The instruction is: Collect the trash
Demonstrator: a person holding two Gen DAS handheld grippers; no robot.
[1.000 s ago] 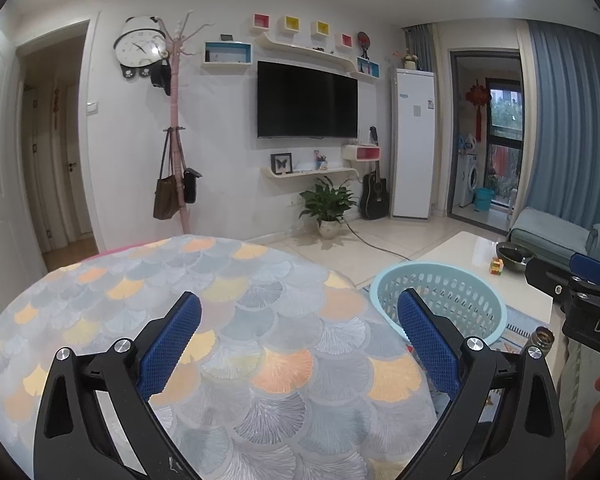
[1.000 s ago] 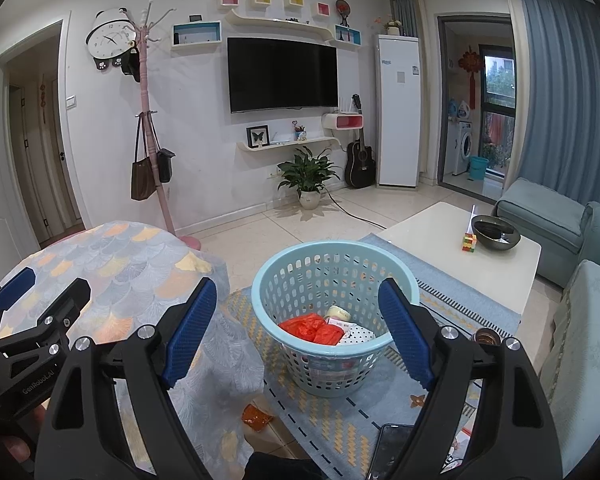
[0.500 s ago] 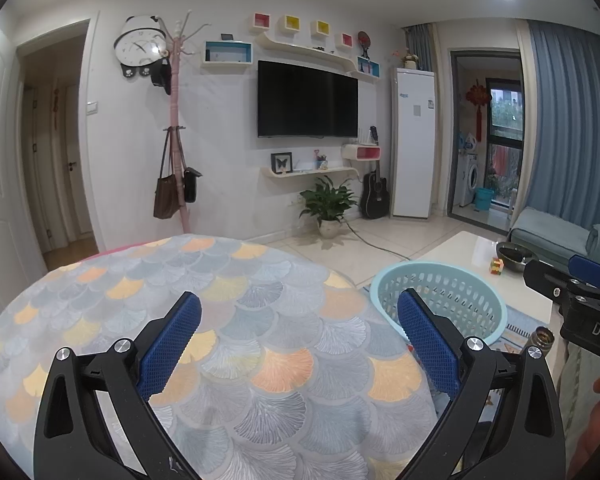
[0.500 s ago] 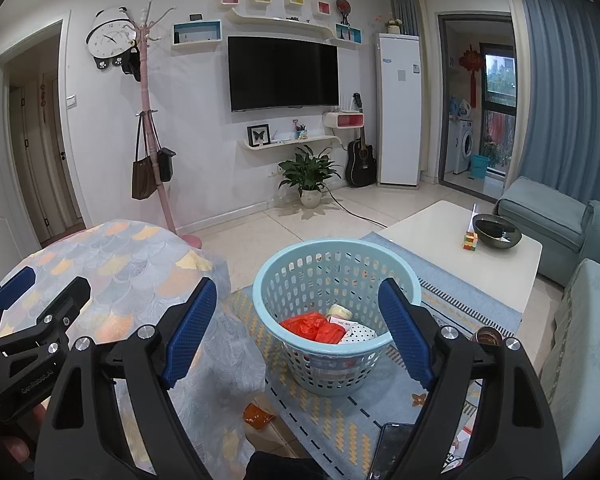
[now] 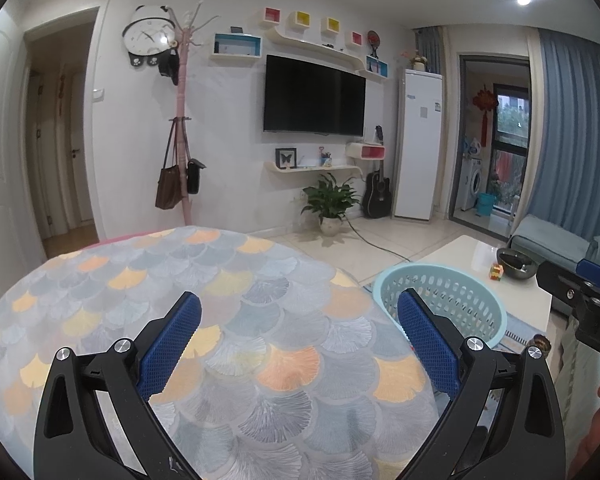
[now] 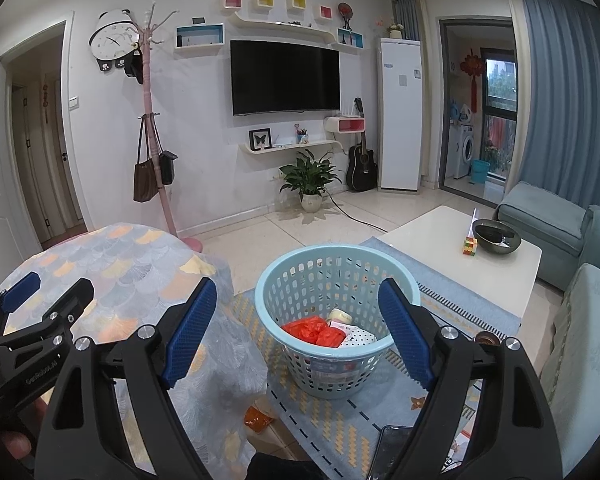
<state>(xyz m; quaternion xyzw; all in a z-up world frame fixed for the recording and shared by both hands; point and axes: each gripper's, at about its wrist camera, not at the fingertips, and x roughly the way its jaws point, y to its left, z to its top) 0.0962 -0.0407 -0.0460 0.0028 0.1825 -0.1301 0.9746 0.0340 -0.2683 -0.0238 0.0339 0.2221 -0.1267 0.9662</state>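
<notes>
Orange wrapper (image 6: 258, 420) lies on the floor at the rug's (image 6: 340, 420) near-left edge, just beside the basket (image 6: 336, 376). Looks light, crinkly, thin: pinch a raised edge. Left gripper (image 5: 299, 320) and right gripper (image 6: 296, 312) both spread wide, holding nothing.

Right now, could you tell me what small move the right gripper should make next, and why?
Probably lower the open, empty right gripper toward the orange wrapper on the floor beside the light blue basket, since it looks like the only trash outside it.
</notes>
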